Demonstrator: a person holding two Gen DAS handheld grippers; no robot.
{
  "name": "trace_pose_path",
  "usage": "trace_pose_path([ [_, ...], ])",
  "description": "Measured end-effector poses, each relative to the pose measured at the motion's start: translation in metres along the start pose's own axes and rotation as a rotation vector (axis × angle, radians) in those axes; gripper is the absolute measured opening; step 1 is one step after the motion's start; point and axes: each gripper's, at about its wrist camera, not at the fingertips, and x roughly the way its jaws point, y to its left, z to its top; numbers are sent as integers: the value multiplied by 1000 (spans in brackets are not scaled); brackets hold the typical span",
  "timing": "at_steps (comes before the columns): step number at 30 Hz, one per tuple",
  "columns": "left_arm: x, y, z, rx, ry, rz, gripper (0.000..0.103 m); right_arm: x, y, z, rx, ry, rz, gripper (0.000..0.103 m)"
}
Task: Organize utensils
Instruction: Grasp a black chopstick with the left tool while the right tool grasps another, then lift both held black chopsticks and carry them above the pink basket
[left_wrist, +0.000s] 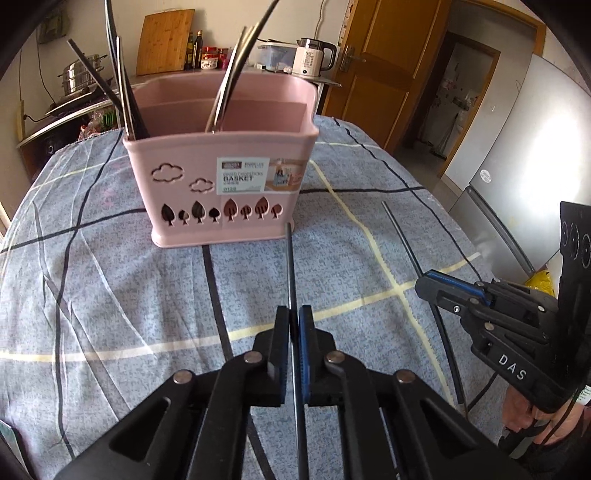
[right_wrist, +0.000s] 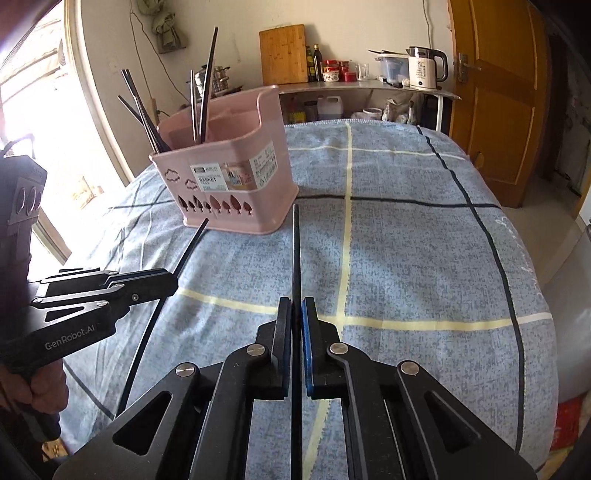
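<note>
Two thin black chopsticks, one in each gripper. Left chopstick (left_wrist: 290, 266) clamped between the jaws of the left gripper (left_wrist: 294, 317), tip pointing forward at the pink chopstick basket (left_wrist: 221, 173) and ending near its base. Right chopstick (right_wrist: 296, 251) held the same way in the right gripper (right_wrist: 294, 310), jaws narrow and closed on the shaft, tip also near the basket foot.

Probably light, stiff and smooth, so likely slippery under the pads and easy to swing about the grip point. Both taken somewhere along the shaft with a long part free in front; a hold nearer the middle would likely give less wobble when tilting upright.

Basket standing on the checked blue cloth (right_wrist: 406, 240) of the tabletop, already with several chopsticks (right_wrist: 201, 107) leaning in its compartments. Further behind, a white kettle (right_wrist: 424, 68) and a wooden cutting board (right_wrist: 283, 53) on the counter.
</note>
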Motion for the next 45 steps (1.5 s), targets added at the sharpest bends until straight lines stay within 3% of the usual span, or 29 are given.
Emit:
trace_pose_path([
  [11,-64,5,28,33,-151,-24,6,-42,6,30,0,-145,40,5],
  [19,-93,4,39,47,-217,-40,6,-66,12,41,-17,-210,50,5],
  [35,-110,10,36,64,-242,-38,5,-84,20,43,-44,-261,62,5],
  [45,-122,21,55,57,-257,-30,5,-87,36,64,-72,-300,84,5],
])
